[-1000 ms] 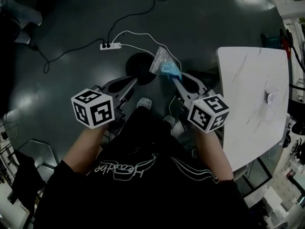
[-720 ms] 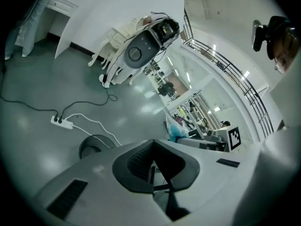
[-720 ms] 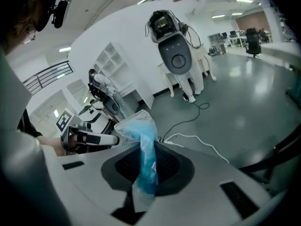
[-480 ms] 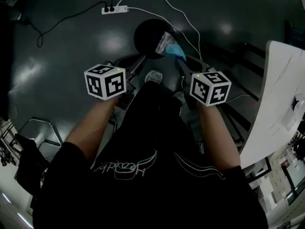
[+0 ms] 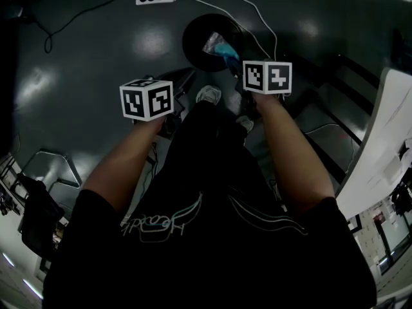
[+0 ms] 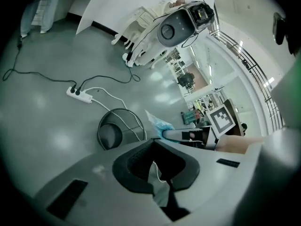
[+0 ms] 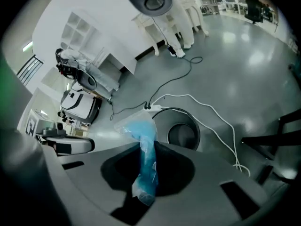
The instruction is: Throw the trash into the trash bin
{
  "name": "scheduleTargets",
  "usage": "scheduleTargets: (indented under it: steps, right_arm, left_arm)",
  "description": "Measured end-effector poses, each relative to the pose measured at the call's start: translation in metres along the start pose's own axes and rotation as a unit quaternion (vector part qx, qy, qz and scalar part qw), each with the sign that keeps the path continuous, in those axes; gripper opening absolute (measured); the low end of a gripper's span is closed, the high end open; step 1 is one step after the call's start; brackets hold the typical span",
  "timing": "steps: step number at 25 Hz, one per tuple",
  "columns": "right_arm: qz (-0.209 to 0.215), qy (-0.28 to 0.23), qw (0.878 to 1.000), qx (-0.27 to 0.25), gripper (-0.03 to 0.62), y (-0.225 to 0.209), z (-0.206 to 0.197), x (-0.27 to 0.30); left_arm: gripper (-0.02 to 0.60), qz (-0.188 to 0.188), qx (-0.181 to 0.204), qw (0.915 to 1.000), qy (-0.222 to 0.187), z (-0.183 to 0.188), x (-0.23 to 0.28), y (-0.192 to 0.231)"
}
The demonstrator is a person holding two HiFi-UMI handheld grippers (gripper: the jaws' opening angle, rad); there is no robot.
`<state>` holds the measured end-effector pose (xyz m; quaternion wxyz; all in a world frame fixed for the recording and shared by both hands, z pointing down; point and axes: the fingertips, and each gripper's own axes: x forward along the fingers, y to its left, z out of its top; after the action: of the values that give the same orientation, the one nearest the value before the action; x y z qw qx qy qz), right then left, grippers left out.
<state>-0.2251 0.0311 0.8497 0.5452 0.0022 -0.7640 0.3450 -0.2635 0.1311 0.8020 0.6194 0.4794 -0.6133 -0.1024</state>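
The right gripper (image 7: pixel 145 175), its jaws pinched on a blue-filled plastic bag (image 7: pixel 141 131), had dropped towards the black trash bin (image 5: pixel 201 40) on the floor. The bag now hung over the bin's rim, no longer short of it as a second before. The left gripper (image 6: pixel 159 182), jaws narrow and empty, had sunk too, stopping short of the bin. Only the release appeared to remain. A white cable (image 7: pixel 212 110) curved past the bin.
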Motion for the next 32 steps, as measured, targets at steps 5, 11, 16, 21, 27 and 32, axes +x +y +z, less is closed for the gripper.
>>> scheduleTargets:
  steps: [5, 11, 16, 21, 27, 32]
  right_arm:
    - [-0.019, 0.037, 0.999, -0.014, 0.071, -0.016, -0.011, 0.026]
    - [-0.022, 0.045, 0.998, -0.048, 0.071, -0.01, -0.012, 0.047]
    - [-0.067, 0.053, 0.992, -0.091, 0.209, -0.023, -0.007, 0.064]
    - [-0.052, 0.053, 0.995, -0.073, 0.301, -0.029, -0.012, 0.064]
    - [-0.016, 0.071, 0.997, -0.032, 0.301, -0.042, -0.047, 0.053]
    - [0.011, 0.031, 0.999, 0.016, 0.298, -0.051, -0.053, 0.033]
  left_arm:
    - [0.005, 0.005, -0.011, 0.9999, 0.003, -0.01, 0.003, 0.011]
    - [0.005, 0.014, -0.047, 0.9988, 0.001, -0.029, 0.001, 0.027]
    - [0.005, 0.019, -0.061, 0.9979, 0.008, -0.038, 0.001, 0.037]
    - [0.005, 0.047, -0.04, 0.9977, 0.027, -0.045, -0.003, 0.047]
    - [0.005, 0.048, -0.057, 0.9964, 0.041, -0.053, 0.004, 0.046]
    - [0.005, 0.046, -0.057, 0.9961, 0.05, -0.054, 0.015, 0.037]
